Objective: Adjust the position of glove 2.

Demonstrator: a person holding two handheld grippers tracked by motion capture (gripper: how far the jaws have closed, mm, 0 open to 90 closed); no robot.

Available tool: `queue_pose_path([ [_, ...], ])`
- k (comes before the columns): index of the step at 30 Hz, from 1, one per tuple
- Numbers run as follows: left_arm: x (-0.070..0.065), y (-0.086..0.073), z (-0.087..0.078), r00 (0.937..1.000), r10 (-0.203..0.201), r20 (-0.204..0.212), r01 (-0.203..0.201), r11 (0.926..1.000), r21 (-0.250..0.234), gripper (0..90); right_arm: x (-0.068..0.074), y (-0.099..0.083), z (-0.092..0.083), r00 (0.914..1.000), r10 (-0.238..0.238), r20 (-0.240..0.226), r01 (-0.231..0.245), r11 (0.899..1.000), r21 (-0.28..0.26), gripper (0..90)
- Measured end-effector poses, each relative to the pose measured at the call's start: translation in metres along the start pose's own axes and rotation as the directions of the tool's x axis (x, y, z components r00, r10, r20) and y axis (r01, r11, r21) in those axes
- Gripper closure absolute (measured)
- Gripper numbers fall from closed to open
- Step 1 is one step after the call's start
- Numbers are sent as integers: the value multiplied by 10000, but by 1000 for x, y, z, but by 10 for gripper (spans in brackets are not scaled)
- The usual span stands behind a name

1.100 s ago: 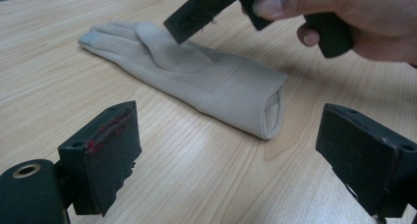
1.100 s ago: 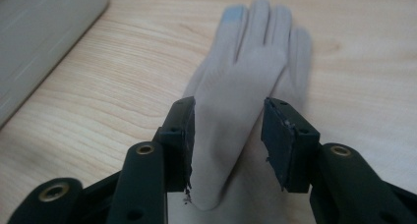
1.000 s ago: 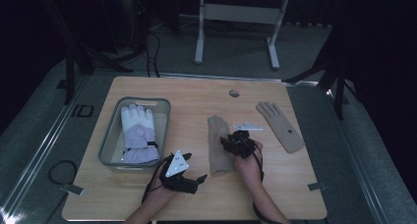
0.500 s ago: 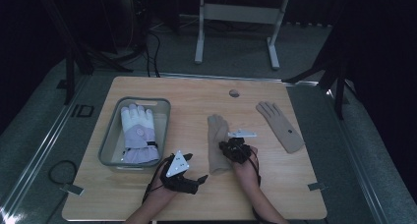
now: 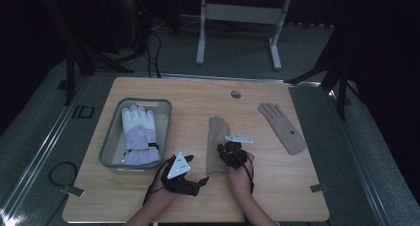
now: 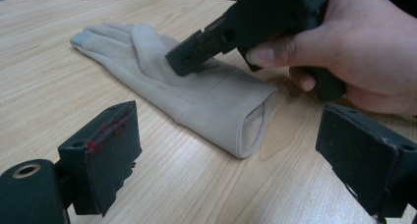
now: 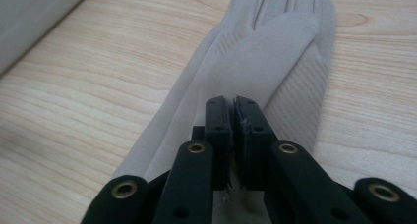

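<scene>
A beige glove (image 5: 215,133) lies flat on the wooden table (image 5: 198,99), fingers pointing away from me. My right gripper (image 5: 225,149) has come down on its palm, near the folded-over thumb. Its jaws have just been closing and now stand together, pinching a ridge of the glove's fabric (image 7: 275,52). In the left gripper view the right gripper's tip (image 6: 189,62) presses into the glove (image 6: 206,96) above the cuff opening. My left gripper (image 5: 200,180) rests on the table just left of the cuff, jaws wide apart and nothing between them (image 6: 236,155).
A second beige glove (image 5: 283,127) lies at the right of the table. A grey tray (image 5: 110,139) at the left holds a white and lilac padded glove (image 5: 139,134). A round cable hole (image 5: 236,93) sits near the far edge.
My right gripper has moved a little toward me and down onto the glove, and its jaws have come together. The left gripper has stayed where it was.
</scene>
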State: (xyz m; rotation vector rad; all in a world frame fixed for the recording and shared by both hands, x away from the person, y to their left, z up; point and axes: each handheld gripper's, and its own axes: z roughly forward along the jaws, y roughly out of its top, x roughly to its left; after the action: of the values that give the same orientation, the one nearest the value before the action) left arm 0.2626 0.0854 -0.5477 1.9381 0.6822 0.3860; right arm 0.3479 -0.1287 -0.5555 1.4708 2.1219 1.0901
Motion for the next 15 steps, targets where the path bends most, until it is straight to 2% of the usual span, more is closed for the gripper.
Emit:
queue_pose_path([
  [3, 1, -1, 0, 10000, -73, 8, 73, 10000, -10, 96, -4, 5, -7, 9996, -69, -272, 66, 9999, -130, 783],
  [6, 1, -1, 0, 10000, -79, 20, 79, 10000, 19, 97, -13, 14, -16, 9990, -422, -151, 417, 9986, -325, 747],
  [8, 1, -1, 0, 10000, -81, 17, 81, 10000, 4, 97, -19, 18, -18, 9988, -483, -65, 480, 9982, -364, 746],
  [9, 1, -1, 0, 9999, -111, 43, 111, 9999, -52, 97, -36, 24, -24, 9991, -352, -252, 342, 9986, -407, 732],
  [11, 1, -1, 0, 9998, -150, 96, 150, 9998, -89, 97, -49, 29, -30, 9989, -466, -37, 463, 9978, -469, 727],
  [15, 1, -2, 1, 9998, -162, 114, 162, 9999, -9, 97, -82, 38, -44, 9981, -607, -125, 598, 9964, -593, 685],
])
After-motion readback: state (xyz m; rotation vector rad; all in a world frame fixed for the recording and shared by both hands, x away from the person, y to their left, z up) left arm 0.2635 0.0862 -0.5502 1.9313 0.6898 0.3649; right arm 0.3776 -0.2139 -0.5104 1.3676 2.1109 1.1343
